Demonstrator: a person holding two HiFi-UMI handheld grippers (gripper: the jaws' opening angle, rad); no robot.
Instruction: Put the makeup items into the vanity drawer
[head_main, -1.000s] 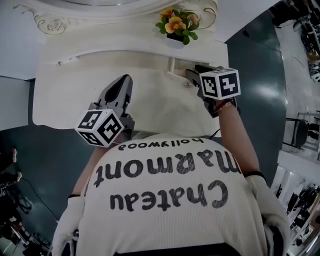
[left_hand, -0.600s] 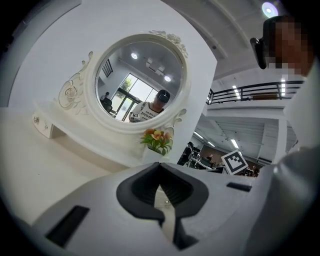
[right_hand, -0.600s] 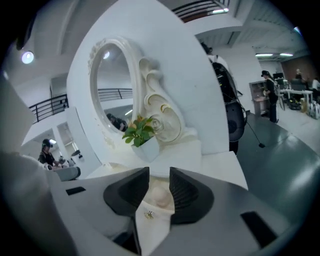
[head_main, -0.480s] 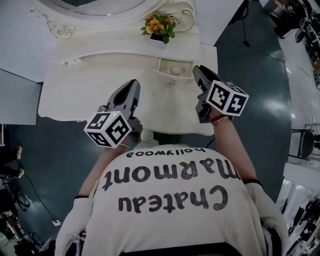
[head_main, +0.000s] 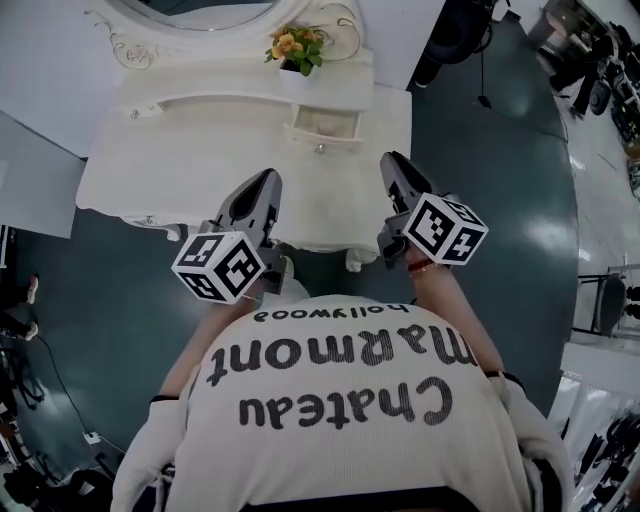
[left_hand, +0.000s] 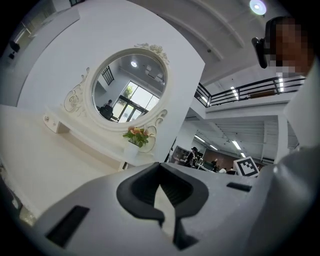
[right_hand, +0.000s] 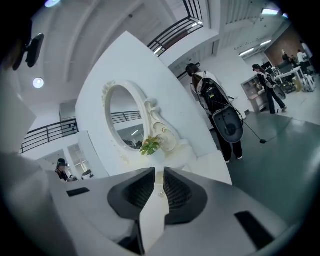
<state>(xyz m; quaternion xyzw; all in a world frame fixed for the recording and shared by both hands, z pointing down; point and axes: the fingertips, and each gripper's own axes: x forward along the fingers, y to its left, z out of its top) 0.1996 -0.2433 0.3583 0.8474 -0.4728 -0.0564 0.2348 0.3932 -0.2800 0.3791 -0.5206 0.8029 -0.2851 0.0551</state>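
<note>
The white vanity (head_main: 200, 170) stands ahead of me with a small knobbed drawer (head_main: 322, 132) under the flower pot; it seems to stick out a little, and its inside cannot be made out. No makeup items show on the tabletop. My left gripper (head_main: 266, 180) hovers over the vanity's near edge, shut and empty (left_hand: 160, 168). My right gripper (head_main: 391, 161) is held off the right front corner. Its jaws have just been closing and stand a narrow slit apart (right_hand: 159, 176) with nothing between them. The drawer's knob (right_hand: 161, 194) shows through that slit.
An oval mirror (left_hand: 127, 90) and a pot of orange flowers (head_main: 293, 47) stand at the vanity's back. A second small knob (head_main: 135, 113) sits at the left. Dark floor surrounds the vanity. A person with a bag (right_hand: 220, 112) stands beyond its right side.
Both grippers have drawn back from the vanity toward my body. The right gripper has left the drawer, and its jaws have narrowed. The vanity now looks farther away.
</note>
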